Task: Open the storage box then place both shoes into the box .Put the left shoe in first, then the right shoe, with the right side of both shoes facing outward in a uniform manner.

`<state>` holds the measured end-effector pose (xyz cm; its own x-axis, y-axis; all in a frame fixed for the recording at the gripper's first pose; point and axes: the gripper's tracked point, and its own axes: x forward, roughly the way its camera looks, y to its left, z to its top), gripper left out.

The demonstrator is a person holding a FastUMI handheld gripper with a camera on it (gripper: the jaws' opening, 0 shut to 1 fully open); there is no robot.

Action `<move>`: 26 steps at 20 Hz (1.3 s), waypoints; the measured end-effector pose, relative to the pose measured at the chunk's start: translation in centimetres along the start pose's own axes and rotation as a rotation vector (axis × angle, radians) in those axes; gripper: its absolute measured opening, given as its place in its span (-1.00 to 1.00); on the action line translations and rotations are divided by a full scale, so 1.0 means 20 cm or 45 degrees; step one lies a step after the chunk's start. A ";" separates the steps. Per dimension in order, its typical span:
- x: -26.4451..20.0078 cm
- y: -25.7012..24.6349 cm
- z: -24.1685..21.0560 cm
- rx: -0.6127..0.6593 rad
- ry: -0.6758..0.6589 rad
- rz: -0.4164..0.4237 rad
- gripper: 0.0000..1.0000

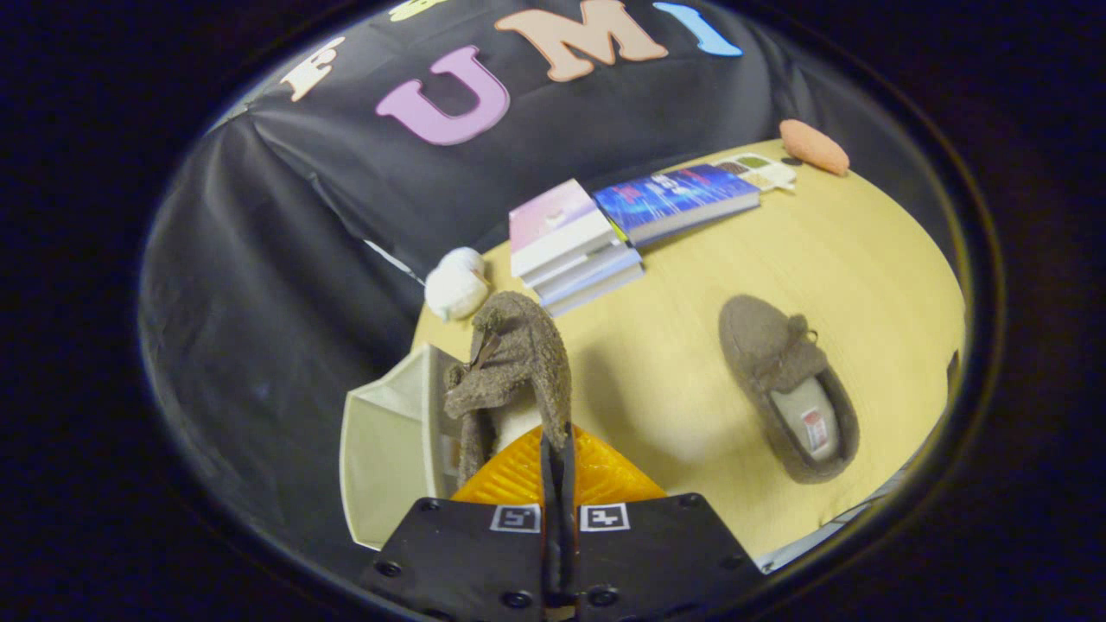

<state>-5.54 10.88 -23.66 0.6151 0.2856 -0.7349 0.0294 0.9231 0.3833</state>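
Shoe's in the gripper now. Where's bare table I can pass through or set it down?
The gripper is shut on the held shoe, beside the storage box. Bare table lies between it and the second shoe, and beyond that shoe toward the orange pad. Crowded: the books and white ball.

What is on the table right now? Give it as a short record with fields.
tool: tool shut on held shoe
held shoe: held shoe hangs over the box
box: box open, beside the fingers
second shoe: second shoe lies flat on the table, apart
beyond: books, white toy
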 end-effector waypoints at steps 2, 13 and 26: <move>-0.05 0.14 0.09 -0.024 -0.046 0.047 -0.94; -0.05 0.74 -0.06 -0.101 0.054 0.268 -0.94; 0.15 0.78 -0.60 -0.146 0.348 0.183 -0.93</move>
<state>-12.69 29.20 -26.69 0.3720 0.4590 -0.8068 -0.1406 0.8870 0.4399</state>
